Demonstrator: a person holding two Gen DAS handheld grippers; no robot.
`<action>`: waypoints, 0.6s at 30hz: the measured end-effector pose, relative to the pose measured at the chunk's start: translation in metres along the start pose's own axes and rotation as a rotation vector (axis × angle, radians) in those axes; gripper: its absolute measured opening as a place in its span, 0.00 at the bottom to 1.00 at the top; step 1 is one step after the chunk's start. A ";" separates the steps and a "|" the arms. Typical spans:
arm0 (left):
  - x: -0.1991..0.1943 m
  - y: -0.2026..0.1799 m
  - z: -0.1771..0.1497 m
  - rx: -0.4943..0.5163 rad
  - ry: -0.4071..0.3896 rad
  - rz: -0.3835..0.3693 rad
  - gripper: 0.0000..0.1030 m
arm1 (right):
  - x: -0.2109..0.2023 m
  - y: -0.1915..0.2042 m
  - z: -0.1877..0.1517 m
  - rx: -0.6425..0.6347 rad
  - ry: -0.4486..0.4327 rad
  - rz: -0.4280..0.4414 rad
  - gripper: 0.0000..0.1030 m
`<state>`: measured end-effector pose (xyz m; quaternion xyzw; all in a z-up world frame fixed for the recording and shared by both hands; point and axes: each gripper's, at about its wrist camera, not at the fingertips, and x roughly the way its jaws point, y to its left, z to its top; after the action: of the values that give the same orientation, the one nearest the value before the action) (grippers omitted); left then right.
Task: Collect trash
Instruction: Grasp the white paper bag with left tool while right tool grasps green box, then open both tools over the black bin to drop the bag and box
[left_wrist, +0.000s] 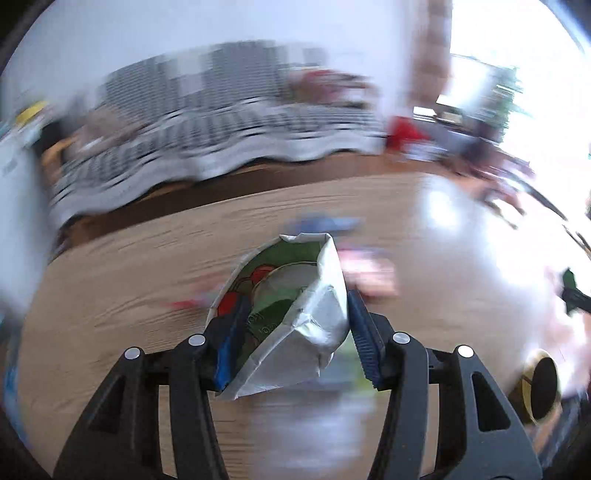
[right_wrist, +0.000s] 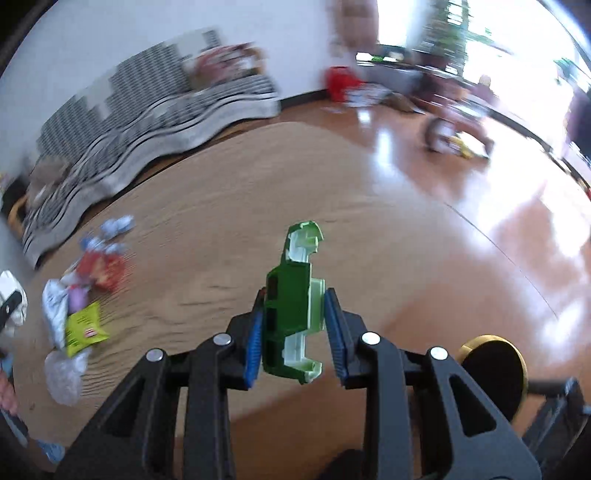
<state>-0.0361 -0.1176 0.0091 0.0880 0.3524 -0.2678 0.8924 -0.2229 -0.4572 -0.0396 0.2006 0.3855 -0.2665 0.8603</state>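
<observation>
My left gripper (left_wrist: 295, 328) is shut on a crumpled snack packet (left_wrist: 295, 314), silver on one side and green with red print on the other, lifted above the tan rug (left_wrist: 129, 288). In the right wrist view my right gripper (right_wrist: 293, 321) is shut on a green plastic piece (right_wrist: 293, 302) with pale green edges, standing upright between the blue pads. A pile of loose trash lies on the rug at the left: a yellow-green packet (right_wrist: 85, 328), a red wrapper (right_wrist: 101, 271), crumpled white and clear plastic (right_wrist: 59, 369), and bluish-white wrappers (right_wrist: 118, 225).
A black-and-white striped mattress (right_wrist: 147, 122) lies along the wall behind the rug. Beyond the rug is glossy wooden floor (right_wrist: 443, 192) with a red bag (right_wrist: 340, 83) and a small ride-on toy (right_wrist: 454, 122) far back. A round black and gold object (right_wrist: 495, 373) sits near right.
</observation>
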 end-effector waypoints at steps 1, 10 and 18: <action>0.001 -0.027 0.001 0.036 0.003 -0.053 0.51 | -0.011 -0.028 -0.002 0.036 -0.007 -0.032 0.30; 0.022 -0.336 -0.053 0.366 0.153 -0.551 0.51 | -0.069 -0.223 -0.056 0.288 0.045 -0.231 0.30; 0.091 -0.490 -0.139 0.490 0.388 -0.672 0.51 | -0.074 -0.321 -0.112 0.428 0.141 -0.290 0.30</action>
<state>-0.3265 -0.5197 -0.1388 0.2258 0.4483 -0.5963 0.6265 -0.5237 -0.6230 -0.0974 0.3387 0.4041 -0.4478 0.7221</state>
